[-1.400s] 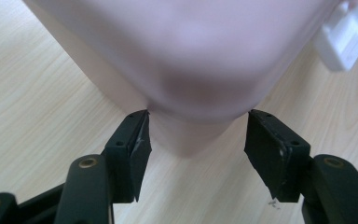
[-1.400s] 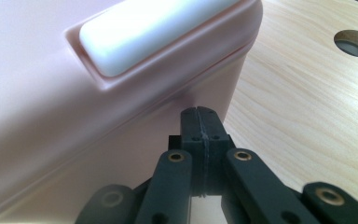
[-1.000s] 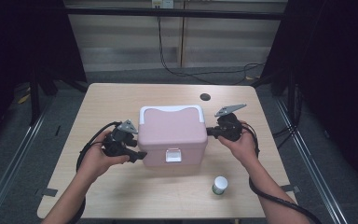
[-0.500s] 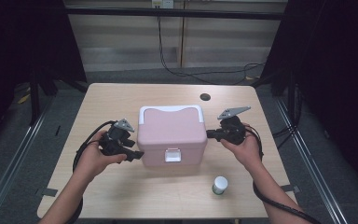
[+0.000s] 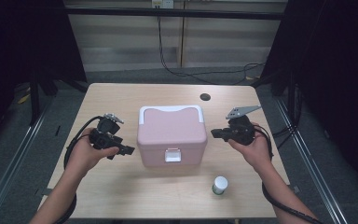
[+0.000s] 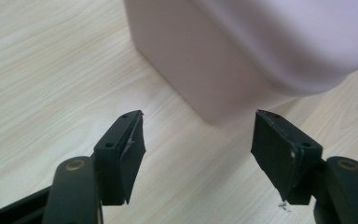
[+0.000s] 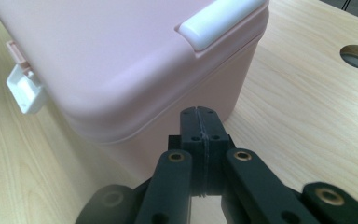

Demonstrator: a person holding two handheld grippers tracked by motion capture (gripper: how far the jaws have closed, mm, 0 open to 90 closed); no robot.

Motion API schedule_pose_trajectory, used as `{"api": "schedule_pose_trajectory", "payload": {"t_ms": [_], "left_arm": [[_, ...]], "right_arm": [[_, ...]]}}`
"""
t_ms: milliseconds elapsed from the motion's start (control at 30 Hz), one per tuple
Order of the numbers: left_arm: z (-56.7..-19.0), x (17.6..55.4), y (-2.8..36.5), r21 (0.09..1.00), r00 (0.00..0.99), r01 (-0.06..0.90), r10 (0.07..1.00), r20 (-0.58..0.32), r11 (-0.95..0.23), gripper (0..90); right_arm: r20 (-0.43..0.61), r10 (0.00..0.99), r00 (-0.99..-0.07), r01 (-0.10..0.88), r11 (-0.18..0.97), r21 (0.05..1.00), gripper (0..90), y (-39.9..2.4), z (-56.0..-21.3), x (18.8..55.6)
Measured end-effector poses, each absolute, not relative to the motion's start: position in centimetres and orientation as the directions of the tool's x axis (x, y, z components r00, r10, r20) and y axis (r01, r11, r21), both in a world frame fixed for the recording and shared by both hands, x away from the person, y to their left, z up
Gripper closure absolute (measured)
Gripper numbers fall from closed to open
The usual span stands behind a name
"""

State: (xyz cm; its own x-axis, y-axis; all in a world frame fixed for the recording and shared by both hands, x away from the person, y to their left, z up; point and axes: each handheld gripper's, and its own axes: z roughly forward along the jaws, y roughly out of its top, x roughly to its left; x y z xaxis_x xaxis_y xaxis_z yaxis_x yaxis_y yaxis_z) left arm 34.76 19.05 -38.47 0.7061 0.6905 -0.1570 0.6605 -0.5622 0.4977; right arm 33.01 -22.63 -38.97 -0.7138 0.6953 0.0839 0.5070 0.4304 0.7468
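A pink lidded box with a white handle and a white front latch stands in the middle of the table. My left gripper hovers just left of the box, open, with nothing between its jaws; the box's lower corner lies ahead of them. My right gripper sits just right of the box, shut with nothing held, its tips close to the box's side wall.
A small white-capped jar with a green label stands near the front edge, right of centre. A round cable hole is in the tabletop at the back right. Cables trail from both grippers off the table's sides.
Both grippers have drawn slightly outward from the box's sides. The left one has shifted a little left; the right one has shifted right. The box and the jar have stayed put.
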Motion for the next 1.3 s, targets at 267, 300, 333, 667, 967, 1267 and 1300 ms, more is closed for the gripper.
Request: {"api": "schedule_pose_trajectory", "payload": {"t_ms": [267,300,333,667,967,1267,1300], "left_arm": [[-37.8,35.5,19.7,0.463,0.651,0.717,0.738,-0.177,-0.521,31.5],[-37.7,35.6,19.8,0.459,0.645,0.722,0.744,-0.175,-0.518,31.0],[-37.6,35.8,19.9,0.458,0.635,0.731,0.751,-0.184,-0.506,30.6],[-37.0,36.8,20.3,0.438,0.605,0.759,0.77,-0.202,-0.481,28.5],[-37.0,38.0,20.6,0.422,0.58,0.78,0.787,-0.211,-0.461,26.9],[-36.3,39.4,20.8,0.426,0.515,0.818,0.822,-0.243,-0.387,22.9],[-36.2,39.5,20.7,0.426,0.51,0.821,0.824,-0.246,-0.381,22.6]], "right_arm": [[0.093,0.687,-0.721,0.498,0.419,0.759,90.0,-22.9,-37.4,32.6],[0.094,0.686,-0.721,0.496,0.417,0.762,90.0,-22.9,-37.3,32.6],[0.096,0.682,-0.725,0.493,0.417,0.763,90.0,-22.8,-37.1,32.6],[0.093,0.659,-0.746,0.455,0.402,0.795,89.9,-22.0,-34.9,32.6],[0.096,0.608,-0.788,0.43,0.431,0.793,89.9,-20.1,-34.8,32.7],[0.108,0.58,-0.807,0.425,0.444,0.789,88.4,-18.4,-35.7,33.0],[0.107,0.578,-0.809,0.424,0.447,0.788,88.4,-18.3,-35.8,33.0]]}}
